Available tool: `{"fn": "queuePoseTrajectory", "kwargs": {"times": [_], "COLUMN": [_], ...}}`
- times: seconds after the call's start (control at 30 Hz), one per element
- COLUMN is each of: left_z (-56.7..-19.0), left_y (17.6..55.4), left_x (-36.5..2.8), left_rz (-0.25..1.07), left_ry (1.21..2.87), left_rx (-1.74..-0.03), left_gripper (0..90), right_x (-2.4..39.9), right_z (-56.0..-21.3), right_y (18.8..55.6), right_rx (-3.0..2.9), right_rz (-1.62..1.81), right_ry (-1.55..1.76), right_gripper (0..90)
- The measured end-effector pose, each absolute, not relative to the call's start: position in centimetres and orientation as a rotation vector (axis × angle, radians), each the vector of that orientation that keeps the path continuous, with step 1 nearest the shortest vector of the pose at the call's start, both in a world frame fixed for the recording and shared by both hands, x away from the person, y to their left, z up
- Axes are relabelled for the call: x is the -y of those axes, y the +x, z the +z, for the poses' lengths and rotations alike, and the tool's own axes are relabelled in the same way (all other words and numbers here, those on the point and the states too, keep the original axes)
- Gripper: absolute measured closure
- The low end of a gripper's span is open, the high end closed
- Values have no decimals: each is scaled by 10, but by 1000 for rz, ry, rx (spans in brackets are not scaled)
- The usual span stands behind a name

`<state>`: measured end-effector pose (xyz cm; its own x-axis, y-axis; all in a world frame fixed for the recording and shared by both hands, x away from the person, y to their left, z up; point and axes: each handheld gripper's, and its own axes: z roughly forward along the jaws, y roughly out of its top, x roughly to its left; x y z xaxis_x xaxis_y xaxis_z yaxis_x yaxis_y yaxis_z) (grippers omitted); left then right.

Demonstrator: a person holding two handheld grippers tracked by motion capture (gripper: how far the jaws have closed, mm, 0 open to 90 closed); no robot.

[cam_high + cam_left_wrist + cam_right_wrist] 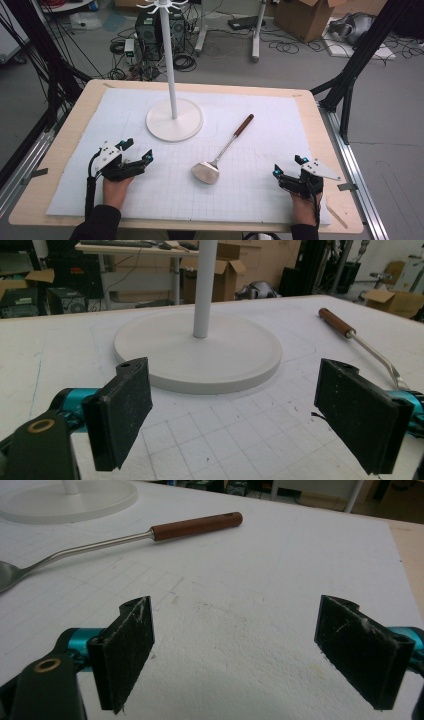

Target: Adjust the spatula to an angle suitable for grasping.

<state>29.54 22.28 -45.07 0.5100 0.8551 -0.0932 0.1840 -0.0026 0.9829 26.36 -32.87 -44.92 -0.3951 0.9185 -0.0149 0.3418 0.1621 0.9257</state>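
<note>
The metal spatula (pixel 220 152) lay flat on the white foam mat (pixel 260 195), just in front of the white stand (pixel 174 117) and a little to its right. Its steel blade (pixel 205 172) pointed back toward me, and its brown wooden handle (pixel 244 125) angled away, level with the stand's round base (pixel 200 355). Nothing touched it.

My left gripper (pixel 137 152) rested on the mat nearer to me than the stand's base and to its left, aimed toward the stand. My left hand (pixel 117 187) sat behind it, the forearm coming straight up from the table's near edge in a dark sleeve. Its jaws stood spread wide with only bare mat between them; in the left gripper view the base and pole (pixel 205 287) rose straight ahead, the spatula's handle off to the right.

My right gripper (pixel 289 167) lay well to the right of the stand, past the spatula, low on the mat and pointing toward the stand's side. My right hand (pixel 302 202) gripped it from behind. Those jaws too were parted and held nothing. From the right gripper view the spatula's handle (pixel 197 526) crossed ahead of the jaws, apart from them.
</note>
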Motion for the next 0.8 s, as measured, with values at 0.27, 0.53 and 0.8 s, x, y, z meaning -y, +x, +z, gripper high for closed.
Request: {"fn": "queuePoseTrajectory", "kwargs": {"times": [0.27,0.53,0.8], "left_z": [-446,-421,-383], "left_y": [282,262,267], "left_x": [-232,-246,-220], "left_rz": [673,717,683], "left_ry": [1481,1464,1537], "left_rx": [-1035,-1079,-1001], "left_gripper": [156,159,192], "right_x": [326,324,324], "right_z": [-449,-449,-449], "right_y": [264,264,264], "right_rx": [-1843,-1863,-1852], "right_rz": [1199,1179,1175], "right_ry": [1191,1176,1178], "right_gripper": [147,147,147]}}
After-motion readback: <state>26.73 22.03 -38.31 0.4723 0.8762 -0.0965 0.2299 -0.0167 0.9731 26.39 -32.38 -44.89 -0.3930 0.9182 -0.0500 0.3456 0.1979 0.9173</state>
